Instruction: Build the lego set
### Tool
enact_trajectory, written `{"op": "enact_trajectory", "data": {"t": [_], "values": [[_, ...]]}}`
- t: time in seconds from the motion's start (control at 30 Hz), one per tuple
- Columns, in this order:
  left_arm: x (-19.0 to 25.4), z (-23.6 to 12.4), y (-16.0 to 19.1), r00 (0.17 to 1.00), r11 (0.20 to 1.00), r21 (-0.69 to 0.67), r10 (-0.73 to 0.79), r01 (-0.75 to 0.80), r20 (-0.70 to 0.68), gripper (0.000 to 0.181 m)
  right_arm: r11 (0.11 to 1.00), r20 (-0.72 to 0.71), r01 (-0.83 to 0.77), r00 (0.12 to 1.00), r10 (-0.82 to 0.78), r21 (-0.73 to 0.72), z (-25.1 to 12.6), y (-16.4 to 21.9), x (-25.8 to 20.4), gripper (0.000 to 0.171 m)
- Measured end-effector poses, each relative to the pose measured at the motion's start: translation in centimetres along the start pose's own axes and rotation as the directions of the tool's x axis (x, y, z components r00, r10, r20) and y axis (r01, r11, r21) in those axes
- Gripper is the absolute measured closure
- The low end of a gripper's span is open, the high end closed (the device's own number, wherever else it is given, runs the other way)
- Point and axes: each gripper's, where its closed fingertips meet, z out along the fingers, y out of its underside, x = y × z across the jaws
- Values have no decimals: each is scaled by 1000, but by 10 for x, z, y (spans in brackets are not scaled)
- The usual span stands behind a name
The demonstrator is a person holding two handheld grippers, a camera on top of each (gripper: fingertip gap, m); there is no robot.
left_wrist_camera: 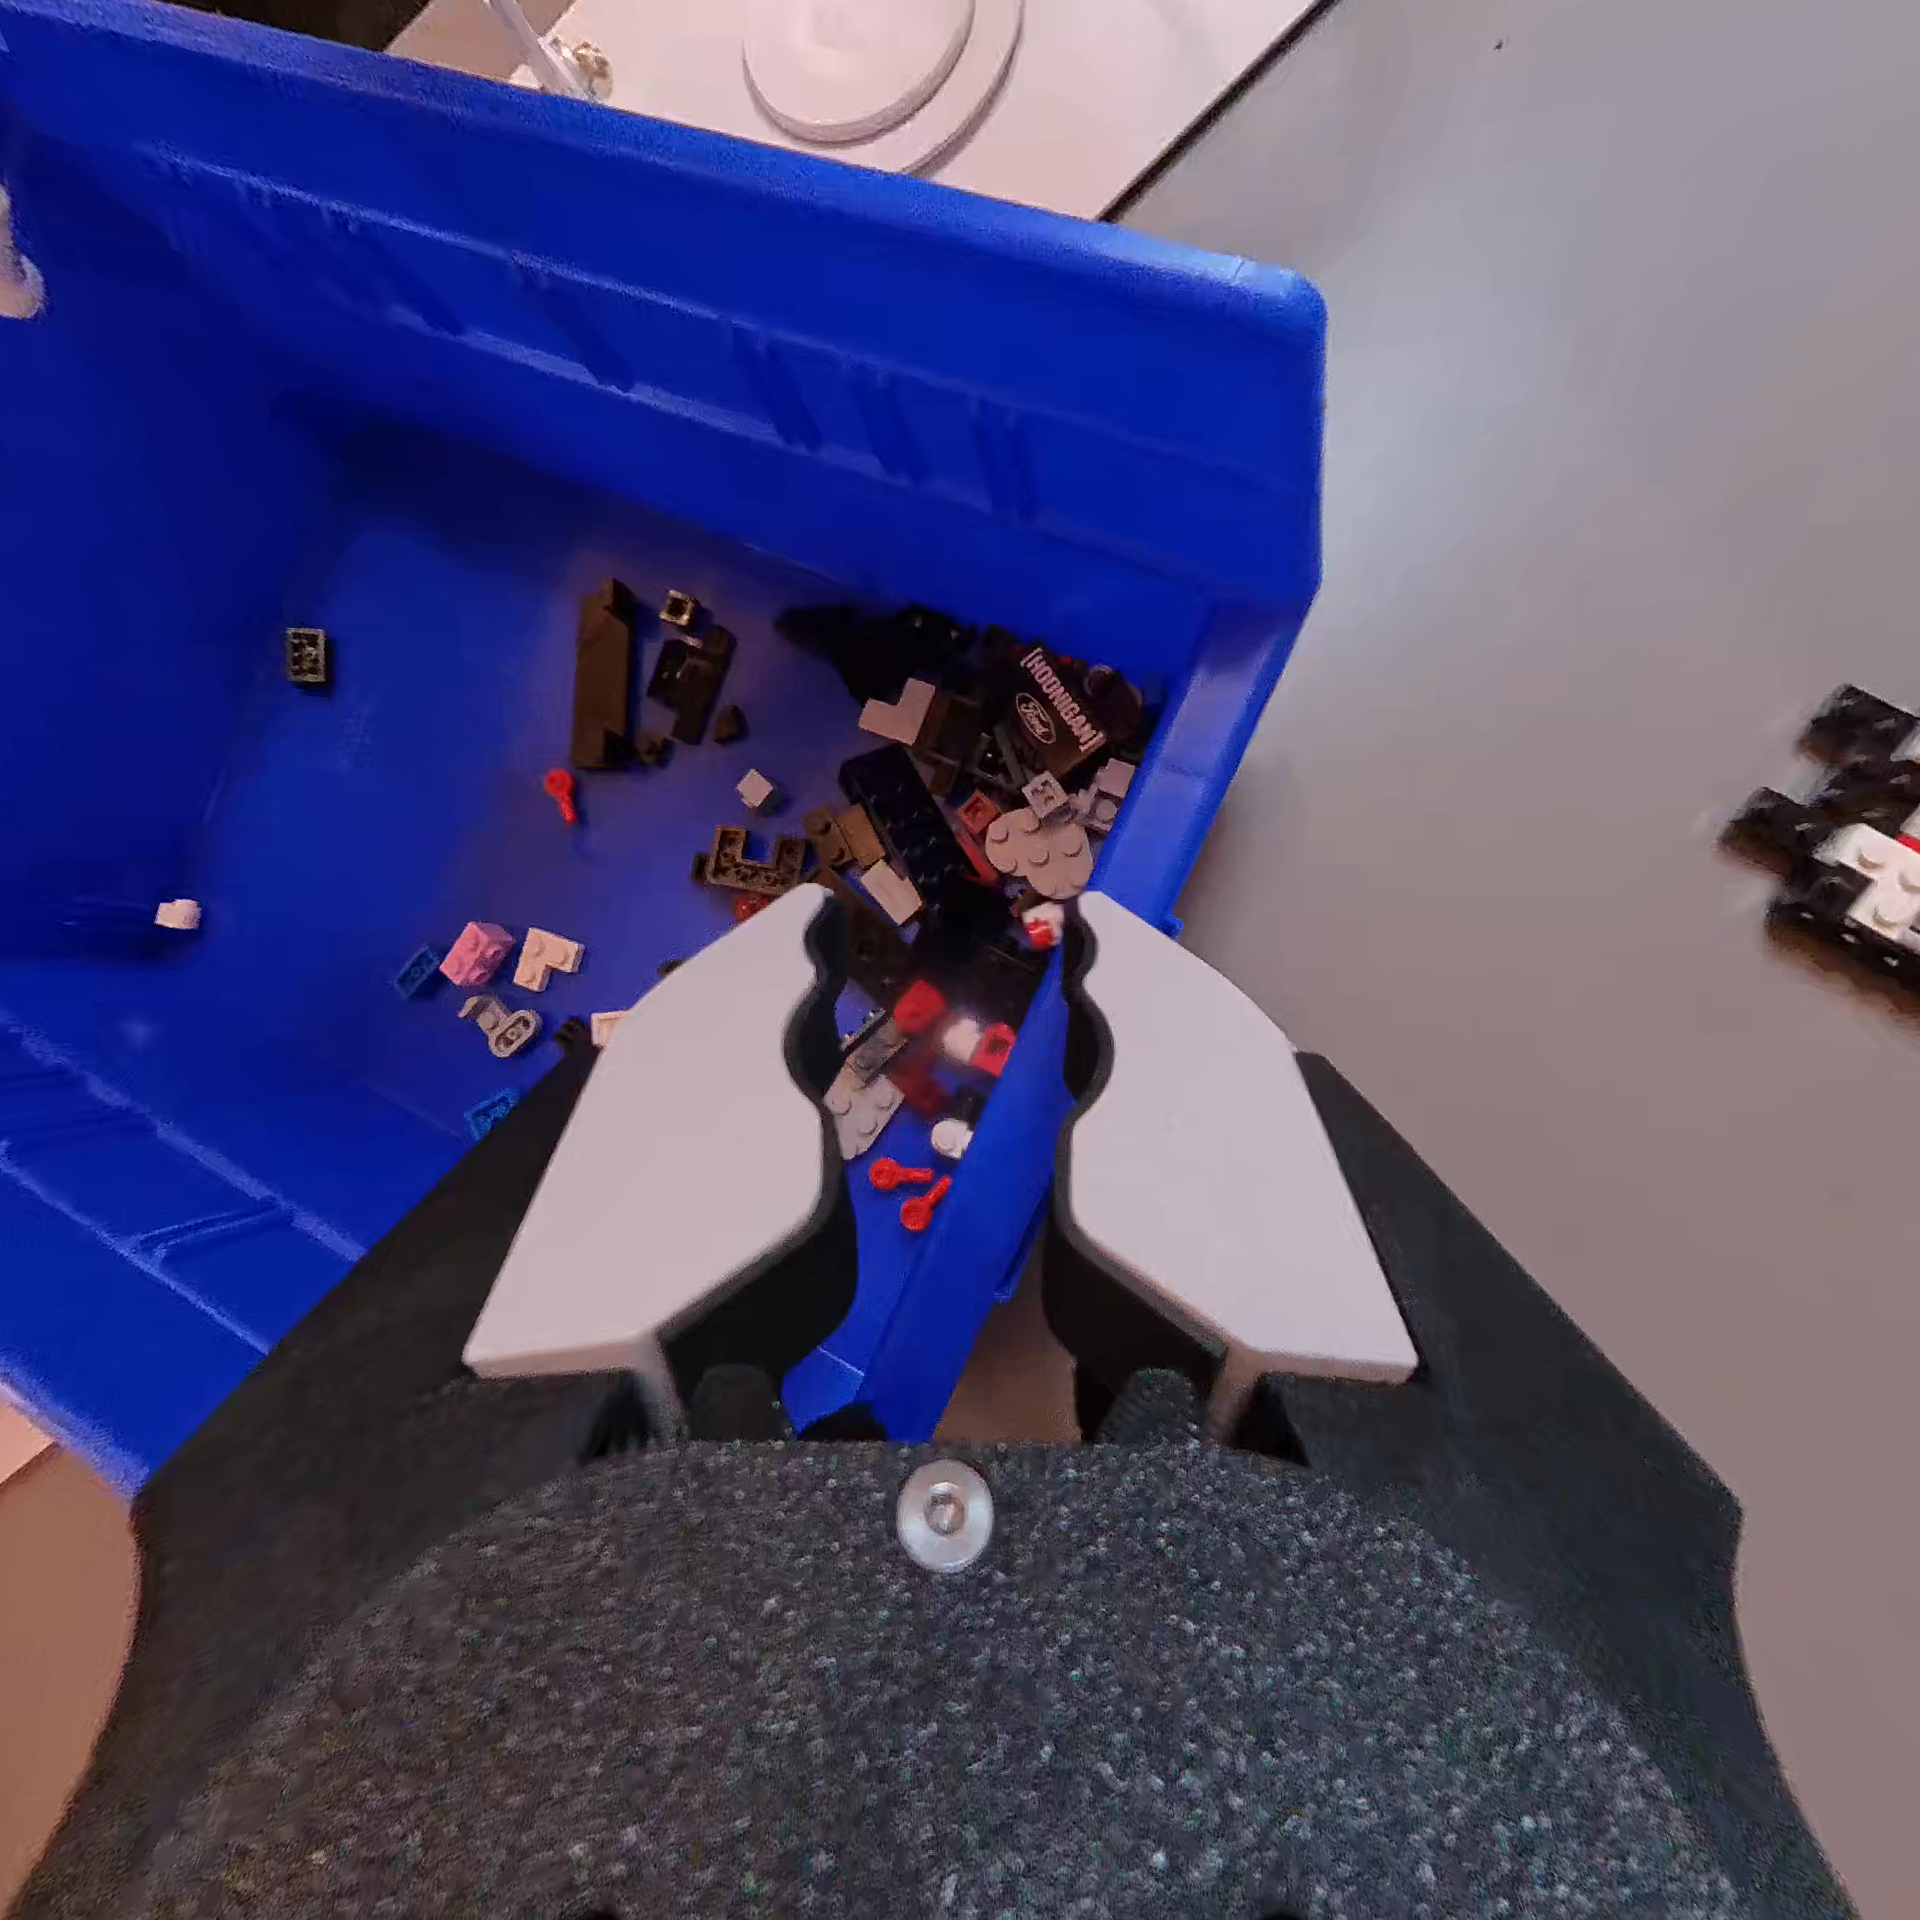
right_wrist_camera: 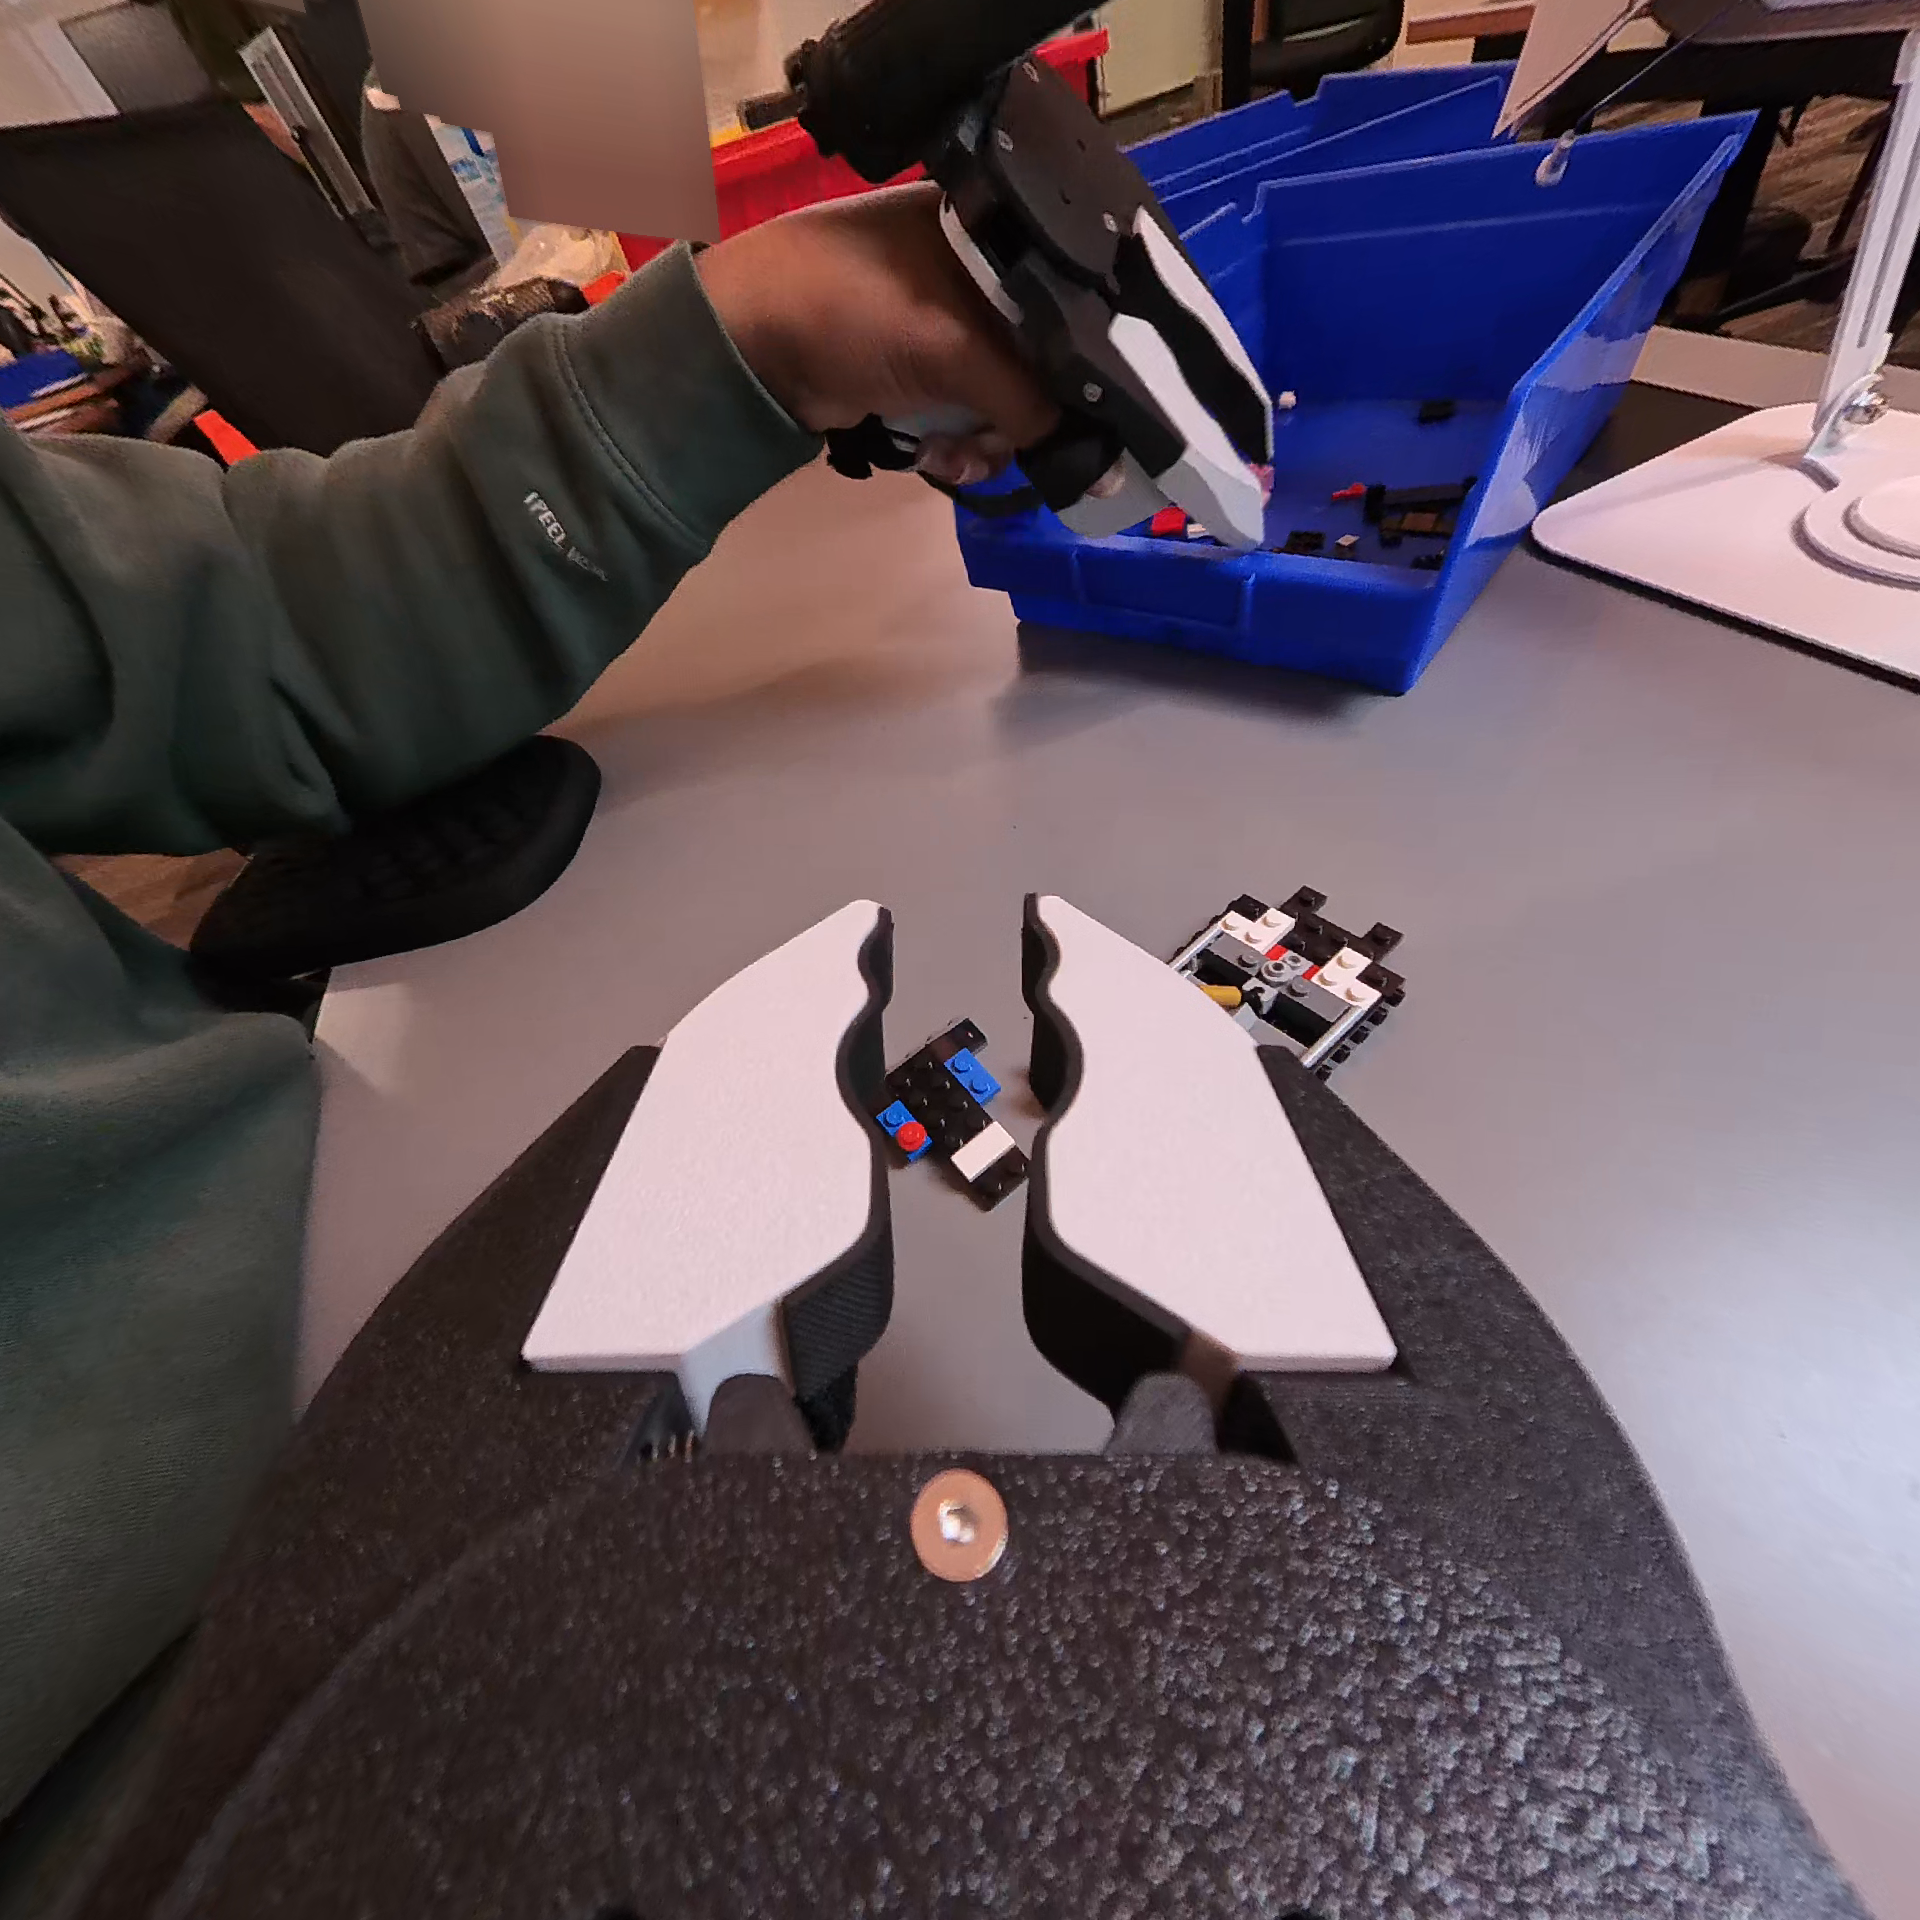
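My left gripper (left_wrist_camera: 945, 904) is open and points down into a blue bin (left_wrist_camera: 727, 343). Its fingers straddle the bin's near right wall, over a heap of loose black, grey, red and white bricks (left_wrist_camera: 977, 758) in that corner. The gripper holds nothing. It also shows in the right wrist view (right_wrist_camera: 1231, 509), held by a hand over the bin (right_wrist_camera: 1351, 634). My right gripper (right_wrist_camera: 956, 909) is open and low over the grey table. A small black brick assembly with blue, red and white pieces (right_wrist_camera: 951, 1112) lies between its fingers. A larger black, white and grey assembly (right_wrist_camera: 1288, 977) lies just right of it and shows in the left wrist view (left_wrist_camera: 1849, 842).
A white stand base (right_wrist_camera: 1714, 540) sits right of the bin. More blue bins (right_wrist_camera: 1351, 125) and a red bin (right_wrist_camera: 790, 166) stand behind. A green-sleeved arm (right_wrist_camera: 416, 540) crosses from the left above a black padded armrest (right_wrist_camera: 416, 862). Scattered bricks (left_wrist_camera: 499, 956) lie on the bin floor. Left tips to right tips: about 25 cm.
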Motion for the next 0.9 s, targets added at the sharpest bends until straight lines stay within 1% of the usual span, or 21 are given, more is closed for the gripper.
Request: {"op": "enact_trajectory", "data": {"t": [0.03, 0.13, 0.23, 0.3, 0.37, 0.4, 0.43, 0.5, 0.57, 0.63, 0.7, 0.73, 0.83, 0.9], "values": [[3, -2, 0, 1000, 1000, 8, 1, -1, -24, 137, 1000, 0, -3, 1000, 3, 1, 0, 0, 1, 148], [6, -10, 0, 999, 999, 50, 14, -13, -34, 136, 1000, 1, -12, 1000, 12, -3, 1, 2, 2, 148], [12, -22, -2, 992, 983, 134, 129, -128, -1, 134, 1000, -4, -7, 1000, 6, -12, 2, 4, 3, 148], [18, -36, -12, 967, 930, 264, 244, -256, 79, 132, 1000, -8, -2, 1000, 2, -14, 2, 5, 4, 148], [31, -55, -20, 924, 835, 396, 340, -382, 173, 133, 1000, -19, 15, 1000, -15, -17, 2, 6, 5, 148], [43, -64, -20, 903, 783, 450, 381, -430, 198, 138, 999, -28, 34, 999, -34, -26, 2, 7, 6, 148], [55, -72, -17, 890, 748, 485, 409, -454, 202, 139, 997, -38, 60, 997, -61, -46, 2, 10, 8, 148], [83, -81, -8, 886, 721, 532, 443, -444, 139, 140, 986, -46, 126, 990, -132, -109, 2, 19, 9, 148], [117, -88, 3, 882, 708, 589, 471, -391, 20, 146, 958, -15, 198, 978, -206, -206, 0, 34, 8, 148], [154, -91, 19, 855, 733, 602, 495, -316, -153, 151, 917, 53, 254, 967, -250, -307, -3, 53, 3, 148], [189, -84, 38, 793, 788, 553, 508, -271, -335, 142, 879, 120, 286, 958, -259, -382, -5, 70, -4, 148], [202, -79, 47, 761, 804, 529, 517, -273, -392, 138, 867, 140, 298, 954, -264, -399, -4, 75, -7, 148], [226, -62, 68, 698, 840, 437, 522, -321, -491, 124, 856, 152, 343, 939, -308, -387, 8, 77, -15, 150], [237, -59, 71, 680, 844, 426, 522, -325, -516, 120, 845, 153, 370, 929, -337, -386, 15, 78, -18, 151]]}}
